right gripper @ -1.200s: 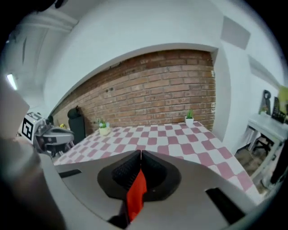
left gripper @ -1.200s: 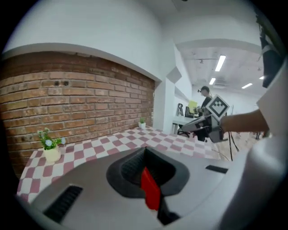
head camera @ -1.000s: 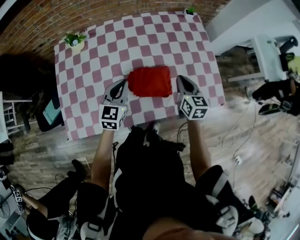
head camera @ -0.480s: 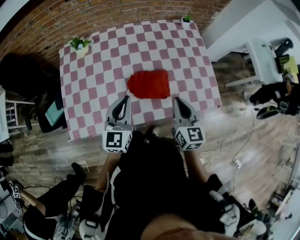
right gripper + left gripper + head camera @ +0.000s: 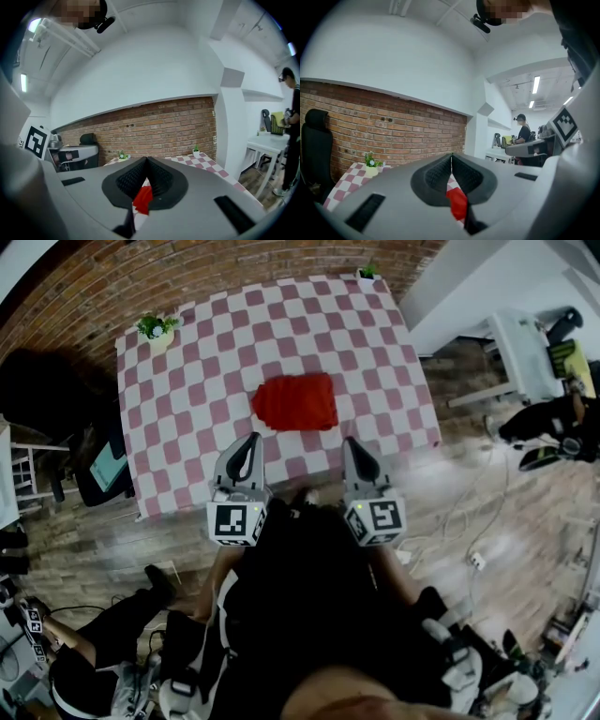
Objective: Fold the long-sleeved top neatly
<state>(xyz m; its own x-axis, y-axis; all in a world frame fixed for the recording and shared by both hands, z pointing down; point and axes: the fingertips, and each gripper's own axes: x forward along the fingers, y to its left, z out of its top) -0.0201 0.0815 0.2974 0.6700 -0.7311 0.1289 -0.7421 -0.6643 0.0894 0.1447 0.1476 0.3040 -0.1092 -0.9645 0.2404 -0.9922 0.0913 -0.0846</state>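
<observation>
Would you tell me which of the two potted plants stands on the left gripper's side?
The bushier plant in the pale pot at the far left corner; the smaller one stands at the far right corner.

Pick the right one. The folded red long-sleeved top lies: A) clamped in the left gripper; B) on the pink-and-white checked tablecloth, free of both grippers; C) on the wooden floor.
B: the red top lies on the checked tablecloth, with the left gripper and right gripper shut and short of it.
</observation>
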